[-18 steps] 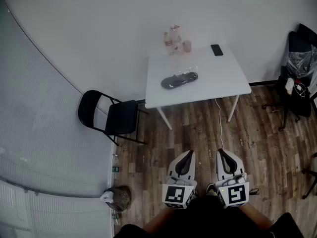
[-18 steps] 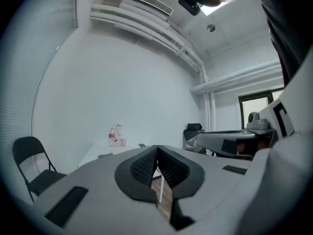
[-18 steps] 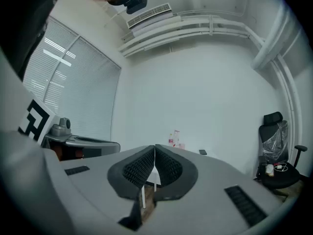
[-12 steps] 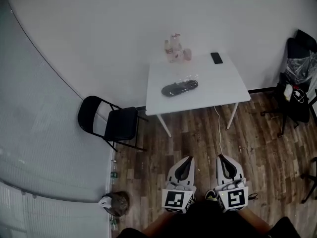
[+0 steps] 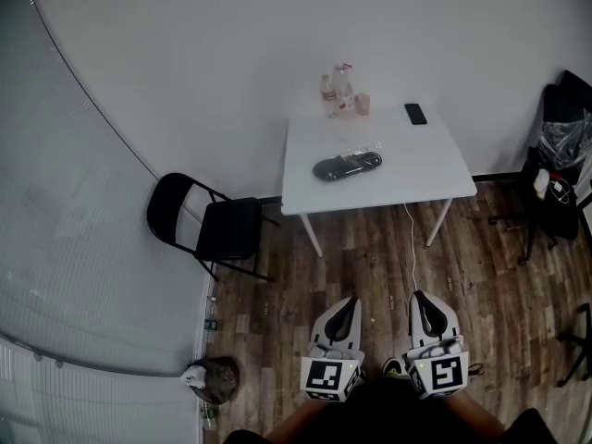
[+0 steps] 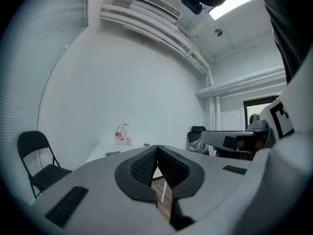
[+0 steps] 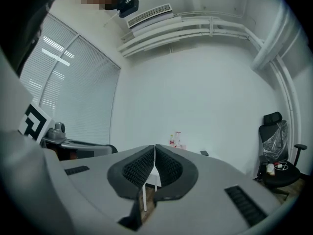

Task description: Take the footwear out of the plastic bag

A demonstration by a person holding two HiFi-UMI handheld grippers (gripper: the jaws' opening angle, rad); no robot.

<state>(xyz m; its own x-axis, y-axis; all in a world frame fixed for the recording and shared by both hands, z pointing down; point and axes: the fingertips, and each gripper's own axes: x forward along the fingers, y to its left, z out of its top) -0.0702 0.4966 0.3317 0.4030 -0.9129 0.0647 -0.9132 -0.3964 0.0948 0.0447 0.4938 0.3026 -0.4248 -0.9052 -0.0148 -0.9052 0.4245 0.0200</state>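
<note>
Head view, and we're looking down on a square white table point(image 5: 416, 169) with a smooth matte top and thin slanted legs, standing on a wood-plank floor point(image 5: 370, 266). The footwear point(image 5: 347, 166) is a dark, long, low oval. It lies around mid-depth on the tabletop, closer to the left edge than the right. It sits inside the plastic bag point(image 5: 368, 148), whose clear, crinkly film catches light just past the shoe's far side.

Along the far edge stand clear bottles point(image 5: 338, 89) with red labels and, beside them, a small pink cup point(image 5: 363, 104). A flat black phone point(image 5: 416, 113) rests near the far right corner. A thin white cable point(image 5: 411, 239) drops from the near edge to the floor. Left of the table is a black folding chair point(image 5: 222, 225) with a rounded back and a slim tube frame.

Down at the bottom, well apart from the table, are both tools: pale grey moulded shells with checkered marker cubes. They sit side by side, left gripper point(image 5: 350, 301) and right gripper point(image 5: 421, 296).

The left gripper view shows its black pads point(image 6: 142, 166), finely ribbed and curved, pressed together at the tip with nothing between them. It's the same in the right gripper view: textured black pads point(image 7: 168, 166) meet tip to tip and hold nothing.
</note>
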